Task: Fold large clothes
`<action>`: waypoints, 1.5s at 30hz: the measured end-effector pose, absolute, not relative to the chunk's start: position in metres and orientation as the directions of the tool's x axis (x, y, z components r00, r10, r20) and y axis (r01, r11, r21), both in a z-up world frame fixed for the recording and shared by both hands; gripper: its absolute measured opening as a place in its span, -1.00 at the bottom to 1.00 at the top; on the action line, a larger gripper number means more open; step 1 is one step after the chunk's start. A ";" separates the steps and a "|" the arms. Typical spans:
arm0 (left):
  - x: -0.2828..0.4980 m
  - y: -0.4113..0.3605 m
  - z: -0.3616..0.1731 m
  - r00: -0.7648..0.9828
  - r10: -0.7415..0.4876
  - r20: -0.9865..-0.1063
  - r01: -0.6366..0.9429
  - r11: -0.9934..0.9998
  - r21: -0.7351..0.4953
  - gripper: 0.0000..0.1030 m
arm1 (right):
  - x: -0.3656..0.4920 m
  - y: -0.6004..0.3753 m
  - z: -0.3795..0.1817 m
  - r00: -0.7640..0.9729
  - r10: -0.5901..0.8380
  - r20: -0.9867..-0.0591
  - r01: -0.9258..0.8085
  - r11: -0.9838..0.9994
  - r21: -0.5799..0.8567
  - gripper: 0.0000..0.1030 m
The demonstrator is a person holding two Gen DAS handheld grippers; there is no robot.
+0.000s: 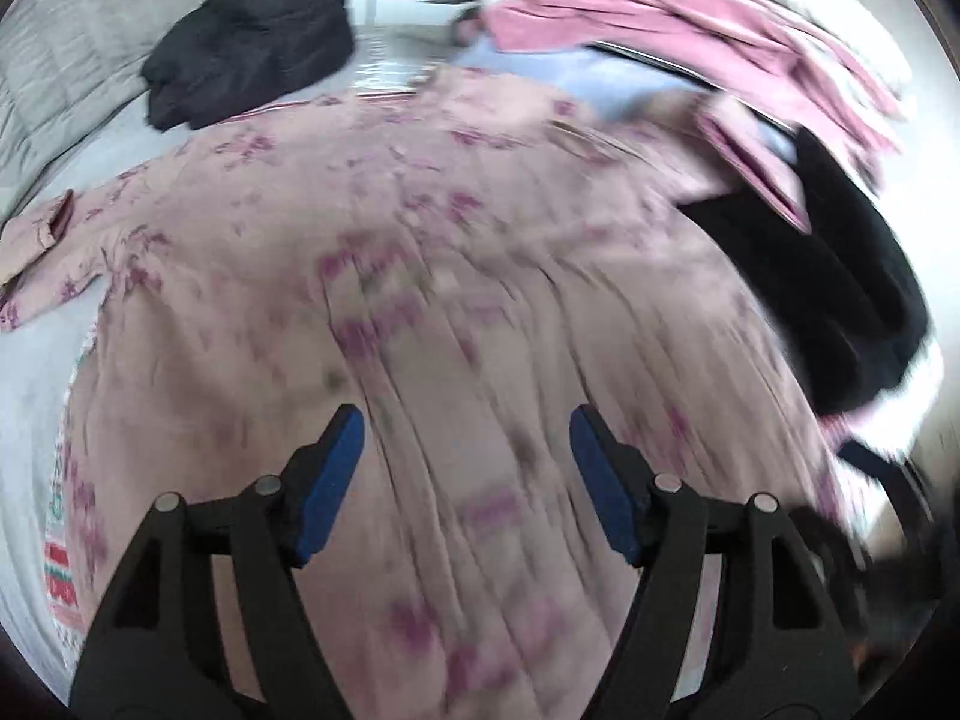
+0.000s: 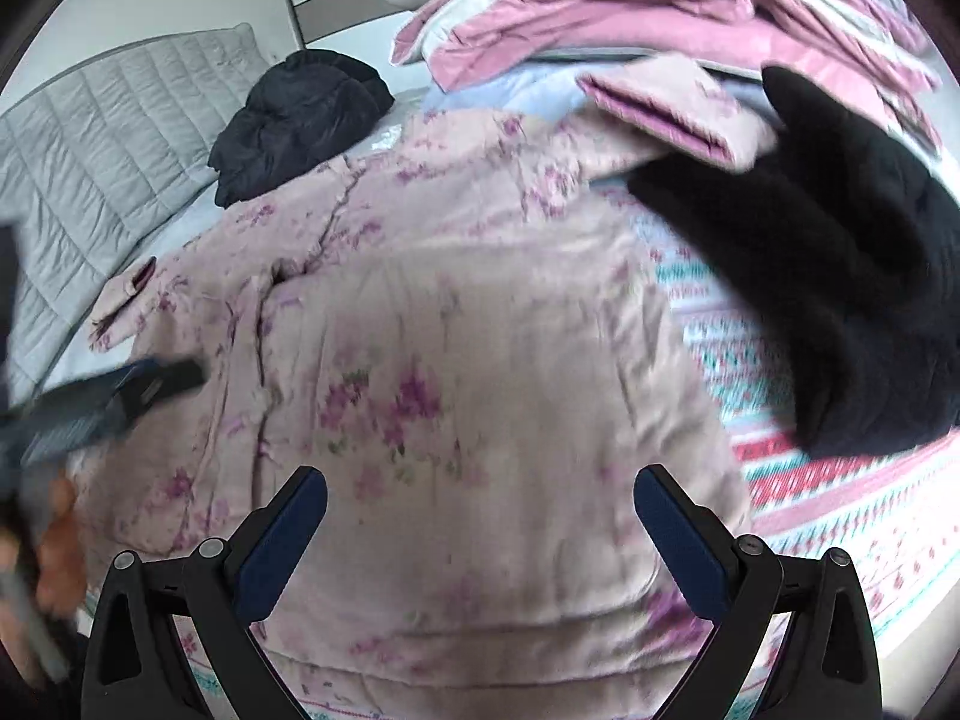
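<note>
Pink flowered garment (image 2: 420,360) lies spread across the bed under both my tools, filling the middle of each wrist view, with one sleeve (image 2: 123,300) trailing out toward nine o'clock. In the right wrist view its near part looks doubled over, a folded edge running across at about six o'clock.

My left gripper (image 1: 467,450) hangs above the cloth with its jaws wide apart and nothing between the blue pads (image 1: 336,480); that view is smeared with blur. My right gripper (image 2: 480,516) is also spread wide and empty over the garment's lower part. In the right wrist view my left tool shows as a dark blur at nine o'clock, over the garment's edge.

A crumpled black garment (image 2: 300,120) sits beyond the pink one at eleven o'clock, beside a grey quilted headboard (image 2: 90,150). A second black piece (image 2: 840,300) lies at two o'clock on the patterned bedsheet (image 2: 840,510). Behind it, at one o'clock, a heap of pink and pale folded bedding (image 2: 660,18) is stacked.
</note>
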State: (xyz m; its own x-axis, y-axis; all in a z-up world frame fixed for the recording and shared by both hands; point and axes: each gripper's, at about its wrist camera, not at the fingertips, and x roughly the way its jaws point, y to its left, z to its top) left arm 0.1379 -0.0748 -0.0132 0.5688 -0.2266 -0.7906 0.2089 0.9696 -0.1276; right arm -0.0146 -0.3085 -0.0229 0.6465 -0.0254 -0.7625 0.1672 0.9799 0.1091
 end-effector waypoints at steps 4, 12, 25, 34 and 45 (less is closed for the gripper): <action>0.184 -0.086 -0.037 0.567 -0.102 -0.817 0.115 0.992 -0.044 0.39 | -0.008 -0.315 -0.025 0.637 -0.028 -0.770 0.190 0.974 0.122 1.00; 0.192 -0.071 -0.051 0.537 -0.109 -0.837 0.081 0.994 -0.078 -0.81 | -0.012 -0.337 -0.045 0.599 -0.047 -0.799 0.214 0.971 0.103 1.00; 0.165 -0.112 -0.035 0.544 -0.215 -0.811 0.268 0.961 -0.075 -0.87 | 0.000 -0.336 -0.051 0.572 -0.010 -0.820 0.208 0.969 0.134 1.00; 0.170 -0.127 -0.058 0.458 -0.279 -0.844 0.312 0.940 -0.141 -0.17 | -0.004 -0.340 -0.051 0.580 -0.028 -0.814 0.228 0.965 0.129 1.00; 0.165 -0.098 -0.050 0.457 -0.338 -0.823 0.202 0.940 -0.273 0.43 | 0.001 -0.322 -0.031 0.633 -0.200 -0.748 0.229 0.971 -0.066 1.00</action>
